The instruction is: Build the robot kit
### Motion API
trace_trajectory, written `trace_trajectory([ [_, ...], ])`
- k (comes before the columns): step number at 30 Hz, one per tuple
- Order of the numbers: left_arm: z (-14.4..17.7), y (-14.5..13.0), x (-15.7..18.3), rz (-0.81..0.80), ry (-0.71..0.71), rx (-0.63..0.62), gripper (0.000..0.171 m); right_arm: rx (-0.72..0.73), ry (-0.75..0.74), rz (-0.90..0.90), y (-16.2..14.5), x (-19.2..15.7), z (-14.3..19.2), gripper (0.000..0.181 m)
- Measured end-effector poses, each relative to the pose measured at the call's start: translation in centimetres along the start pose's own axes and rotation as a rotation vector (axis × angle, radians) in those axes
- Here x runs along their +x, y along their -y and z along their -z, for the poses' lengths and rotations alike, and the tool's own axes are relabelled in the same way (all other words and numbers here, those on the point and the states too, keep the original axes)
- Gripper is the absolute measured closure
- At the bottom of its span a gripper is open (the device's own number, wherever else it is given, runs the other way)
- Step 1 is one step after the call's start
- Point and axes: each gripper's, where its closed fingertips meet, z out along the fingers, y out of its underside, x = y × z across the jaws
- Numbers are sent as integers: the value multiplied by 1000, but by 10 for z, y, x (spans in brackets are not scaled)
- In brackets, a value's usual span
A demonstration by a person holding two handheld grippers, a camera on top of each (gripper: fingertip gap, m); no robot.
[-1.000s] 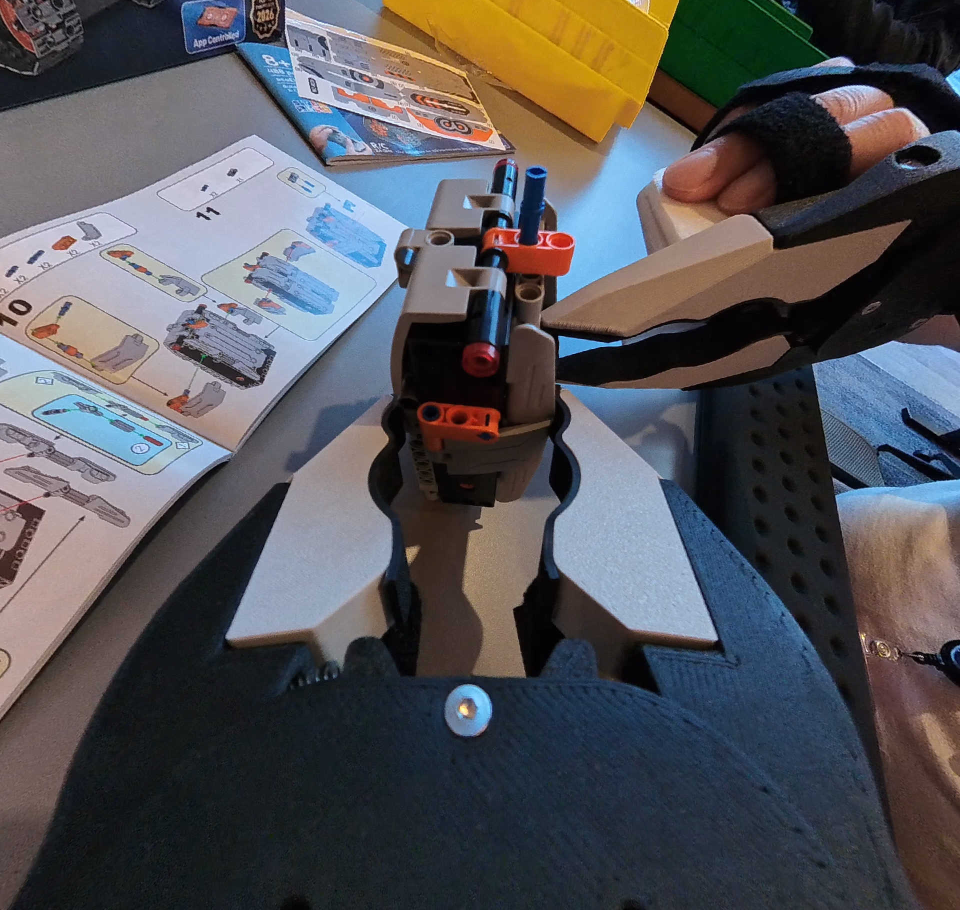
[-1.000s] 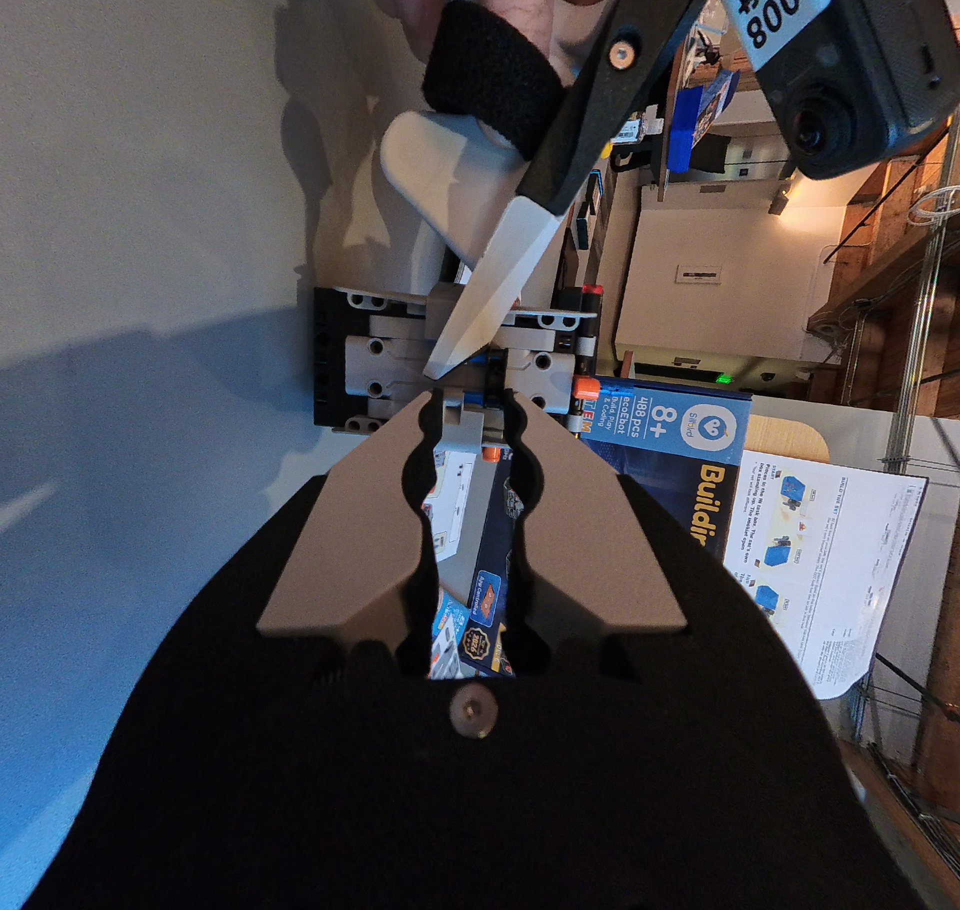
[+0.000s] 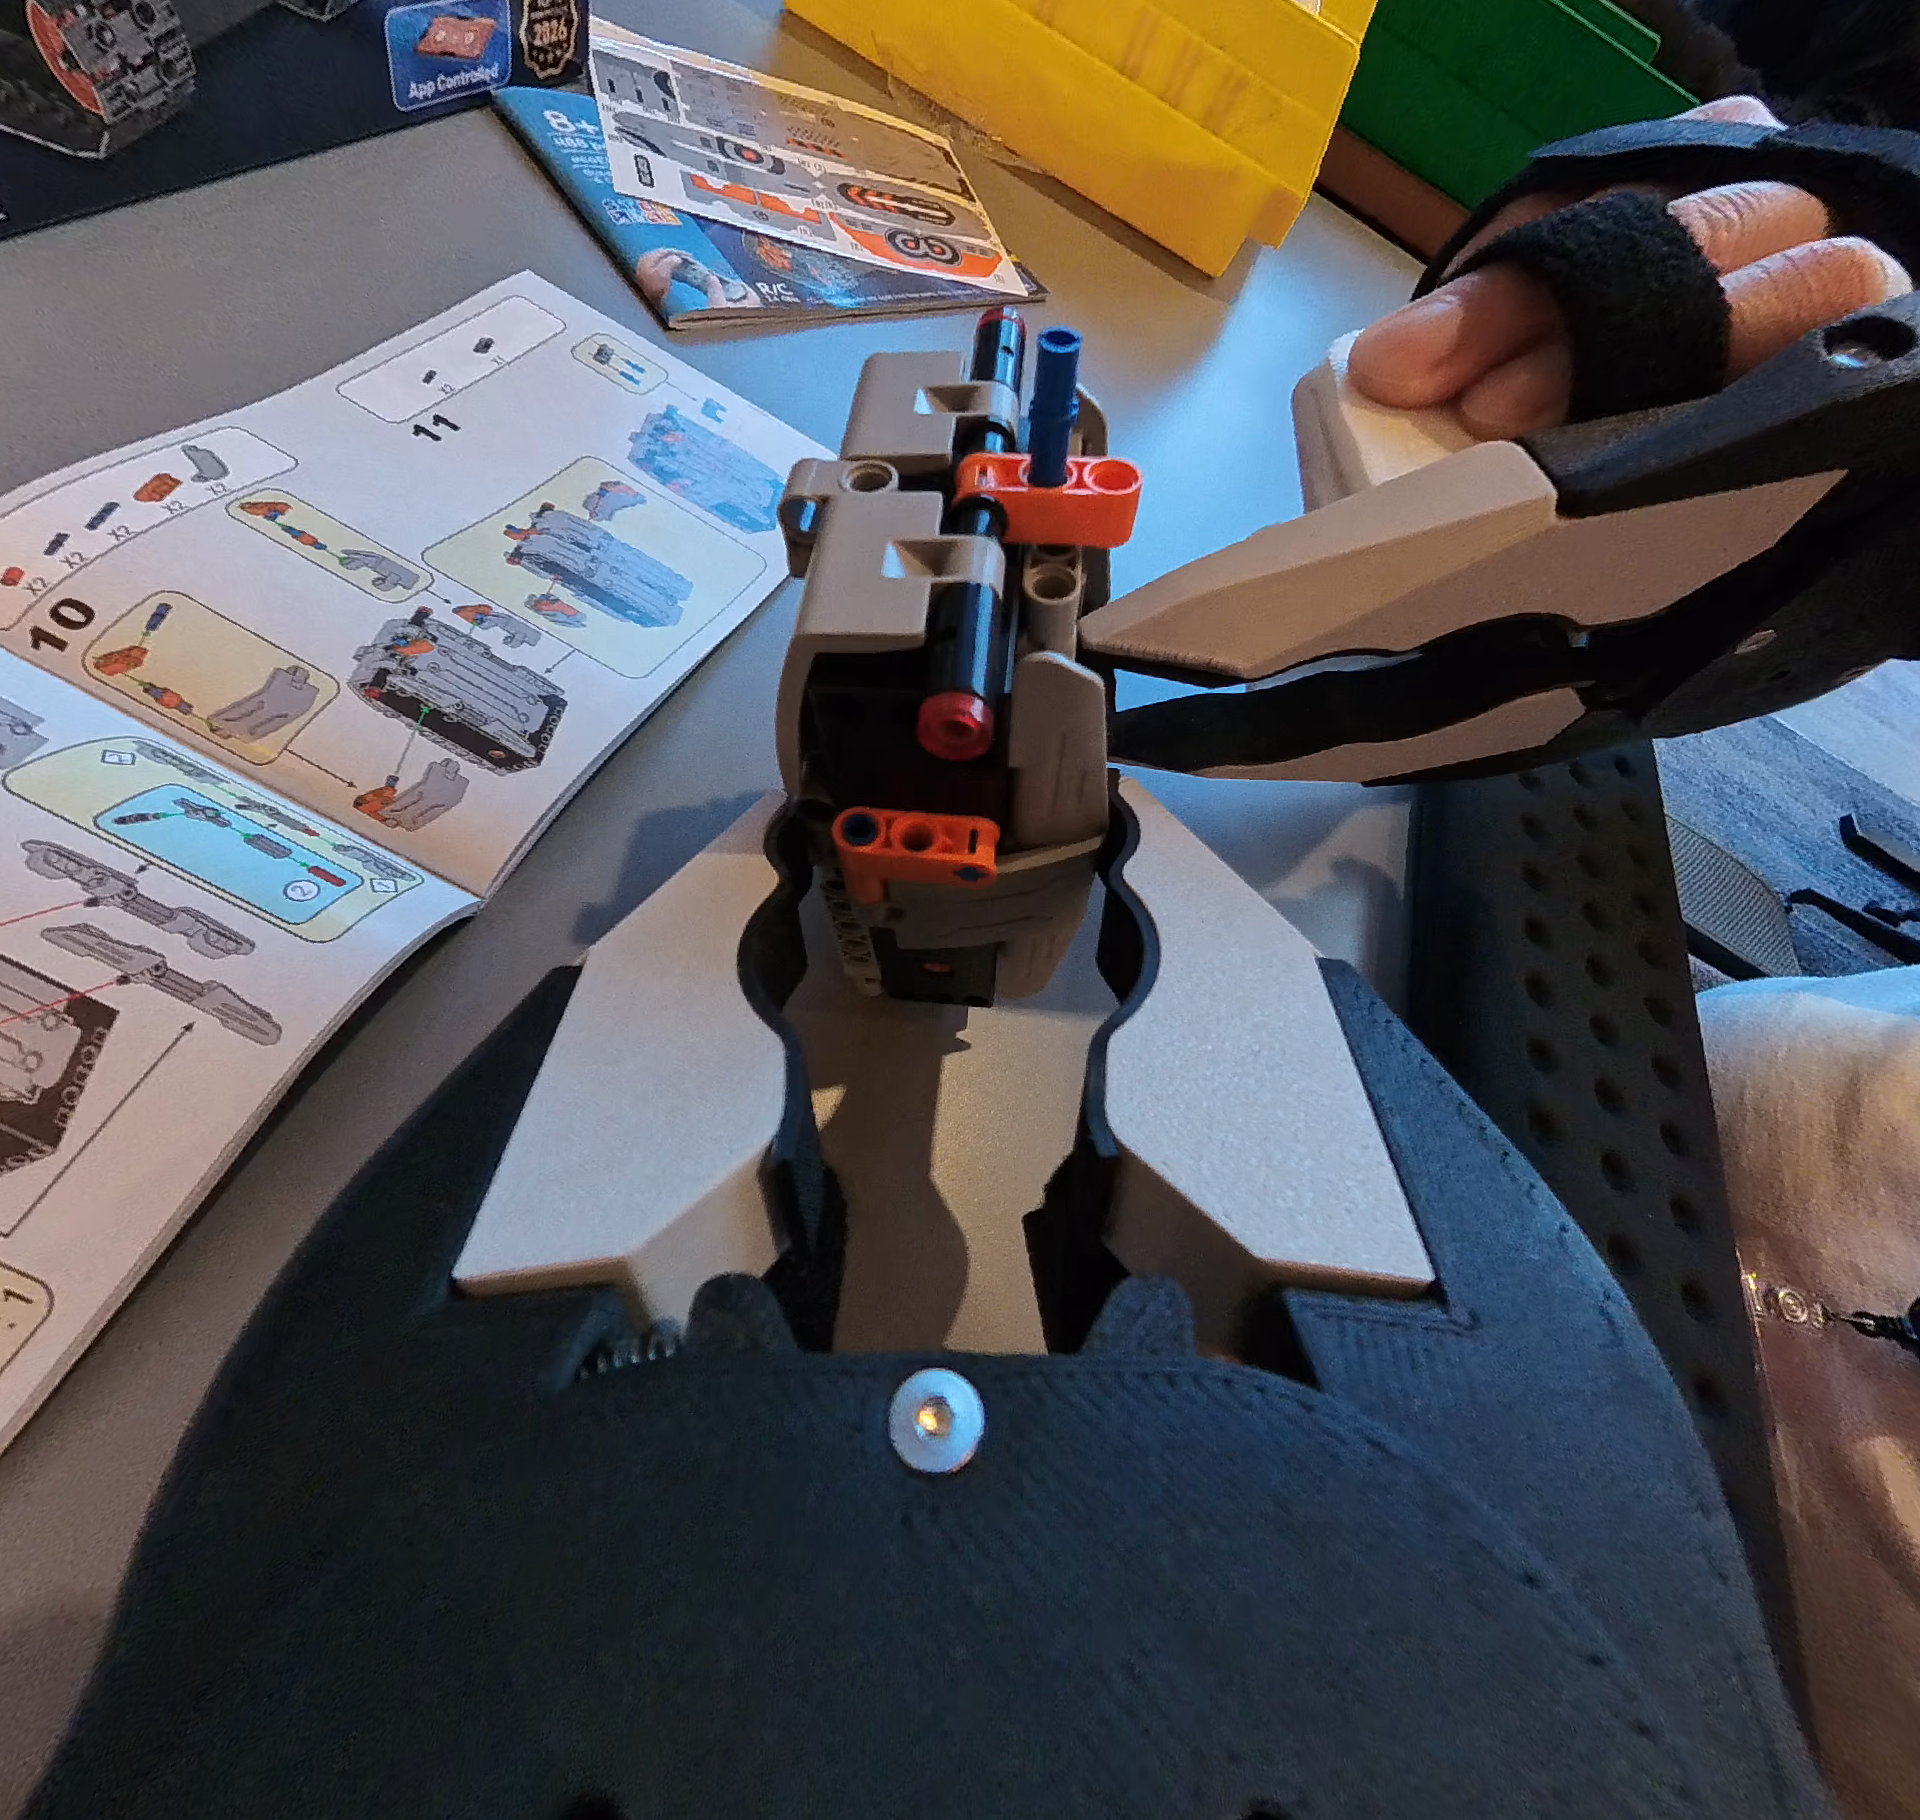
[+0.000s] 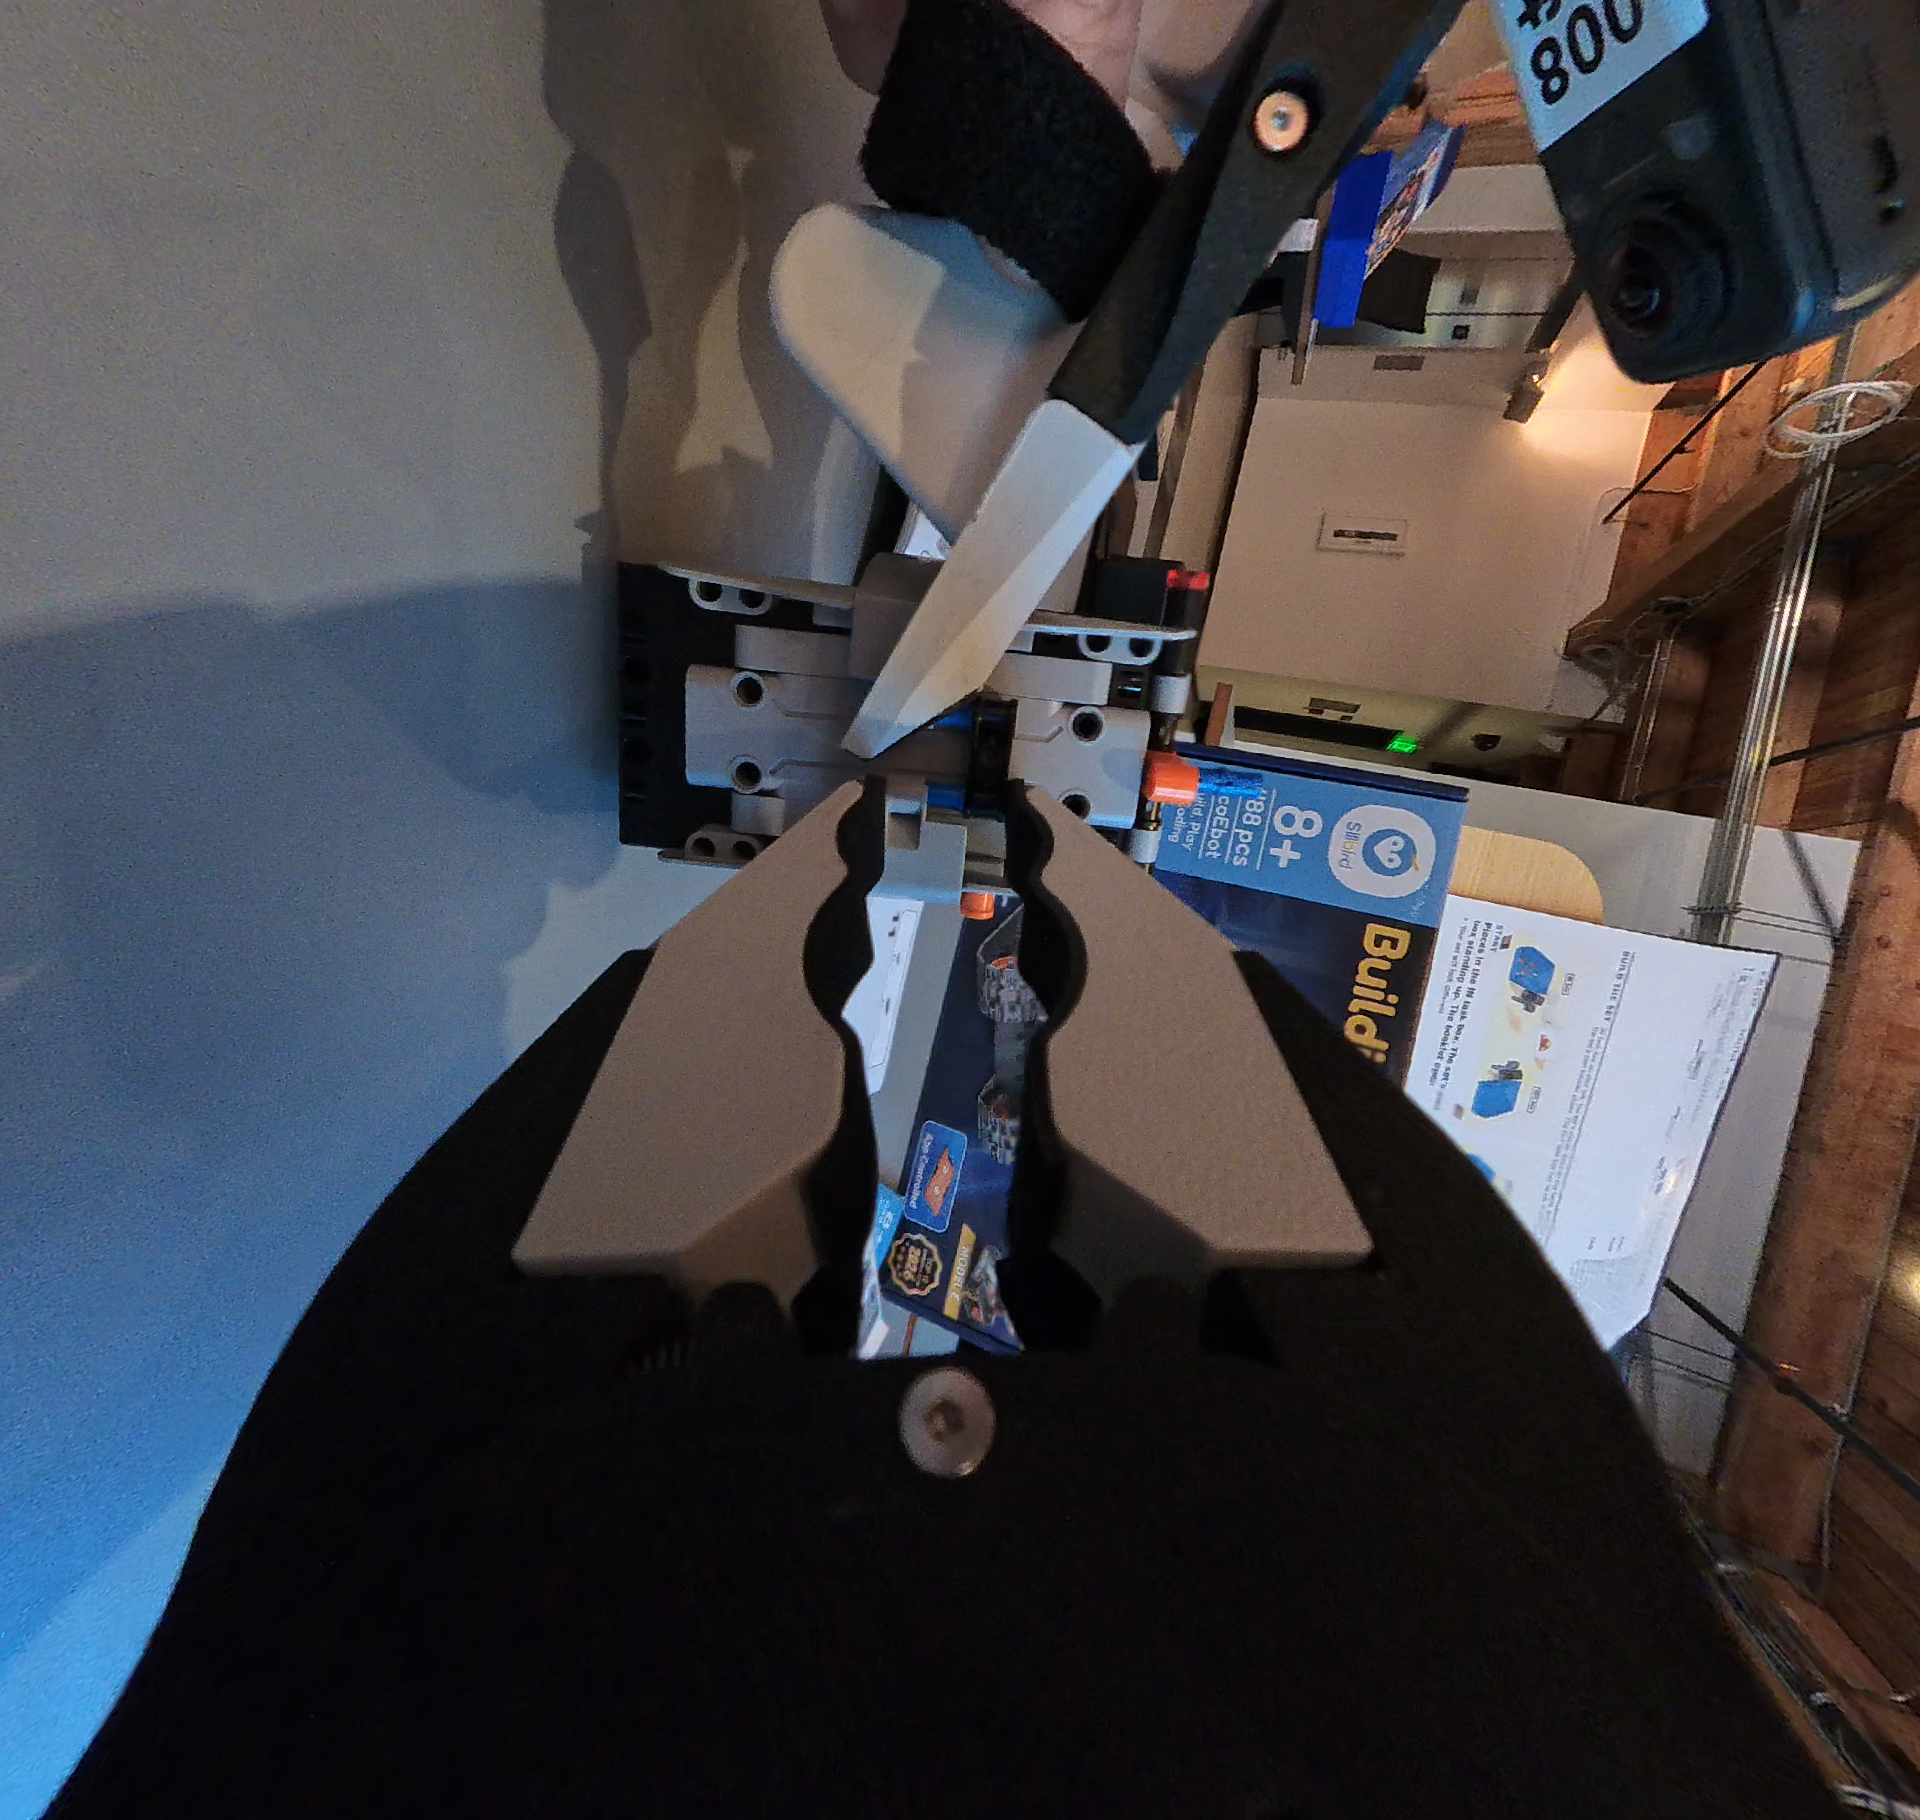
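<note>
The left gripper has its jaws closed on the lower end of a grey, black and orange brick model, held upright over the grey bench. The right gripper pinches a grey part on the model's side, jaws nearly together. An open instruction booklet lies toward the bench's left edge, a yellow bin at the far edge.

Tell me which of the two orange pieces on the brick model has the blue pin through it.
The upper orange beam, farther from the left tongs.
</note>
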Motion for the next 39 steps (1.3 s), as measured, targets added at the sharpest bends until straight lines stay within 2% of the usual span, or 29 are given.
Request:
trace_trajectory([
  [21, 1, -1, -1, -1, -4, -4, 117, -23, 59, 97, 0, 0, -2, 158],
  [39, 0, 0, -1, 9, 4, 15, 117, -1, -68, -46, 0, 4, 2, 153],
])
